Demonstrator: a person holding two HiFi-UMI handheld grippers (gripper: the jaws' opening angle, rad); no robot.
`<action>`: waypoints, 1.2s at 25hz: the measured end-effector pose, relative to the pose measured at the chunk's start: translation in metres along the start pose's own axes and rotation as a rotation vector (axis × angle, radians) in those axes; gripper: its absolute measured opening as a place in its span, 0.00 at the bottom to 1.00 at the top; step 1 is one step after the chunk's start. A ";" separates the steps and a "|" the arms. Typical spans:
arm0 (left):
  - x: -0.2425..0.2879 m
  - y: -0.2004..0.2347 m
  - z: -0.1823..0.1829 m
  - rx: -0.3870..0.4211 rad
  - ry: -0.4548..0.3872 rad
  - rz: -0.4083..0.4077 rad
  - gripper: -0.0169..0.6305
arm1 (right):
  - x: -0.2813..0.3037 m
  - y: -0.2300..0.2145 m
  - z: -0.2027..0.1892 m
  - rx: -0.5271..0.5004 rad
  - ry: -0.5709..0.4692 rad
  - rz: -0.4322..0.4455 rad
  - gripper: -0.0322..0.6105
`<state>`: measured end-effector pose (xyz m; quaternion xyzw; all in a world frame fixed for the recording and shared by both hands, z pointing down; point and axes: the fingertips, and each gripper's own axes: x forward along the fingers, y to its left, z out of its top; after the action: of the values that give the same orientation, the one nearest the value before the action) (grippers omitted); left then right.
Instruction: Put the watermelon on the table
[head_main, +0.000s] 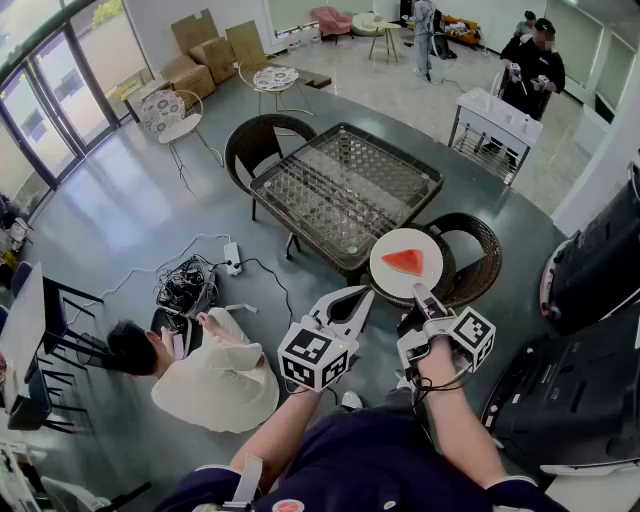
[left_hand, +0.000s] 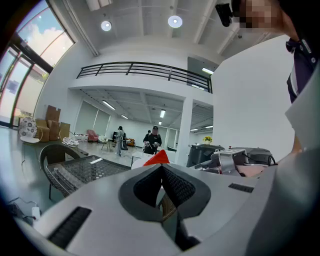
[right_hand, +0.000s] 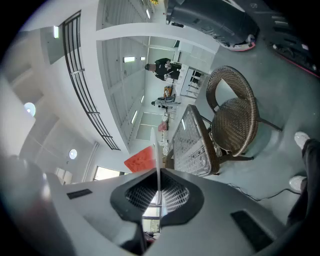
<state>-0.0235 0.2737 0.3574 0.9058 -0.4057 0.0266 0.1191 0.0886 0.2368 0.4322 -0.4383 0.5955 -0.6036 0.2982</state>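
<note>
A red watermelon slice (head_main: 404, 262) lies on a round white plate (head_main: 385, 268). My right gripper (head_main: 418, 296) is shut on the plate's near rim and holds it in the air above a wicker chair (head_main: 478, 256), just short of the glass-topped wicker table (head_main: 345, 185). In the right gripper view the plate (right_hand: 158, 145) runs edge-on between the jaws of that gripper (right_hand: 158, 172), with the slice (right_hand: 140, 159) to its left. My left gripper (head_main: 362, 298) is shut, its tips close by the plate's left rim. In the left gripper view the slice (left_hand: 159, 158) peeks over the closed tips (left_hand: 161, 167).
A second wicker chair (head_main: 260, 145) stands at the table's far side. A person (head_main: 205, 375) crouches on the floor at the left beside cables and a power strip (head_main: 190, 285). Black equipment (head_main: 590, 330) fills the right. A white cart (head_main: 495, 120) and another person (head_main: 530, 65) stand behind.
</note>
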 end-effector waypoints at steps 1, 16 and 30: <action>0.000 0.000 0.000 0.000 0.000 0.000 0.03 | 0.000 0.001 0.001 0.005 -0.001 0.007 0.07; 0.001 -0.001 -0.005 0.000 0.014 -0.004 0.03 | 0.001 -0.001 0.003 0.013 -0.016 0.010 0.07; 0.011 0.017 -0.001 -0.008 0.005 0.001 0.03 | 0.018 0.004 0.013 -0.005 -0.015 0.010 0.07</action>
<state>-0.0291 0.2553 0.3636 0.9050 -0.4062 0.0271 0.1236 0.0911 0.2147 0.4305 -0.4403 0.5969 -0.5975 0.3046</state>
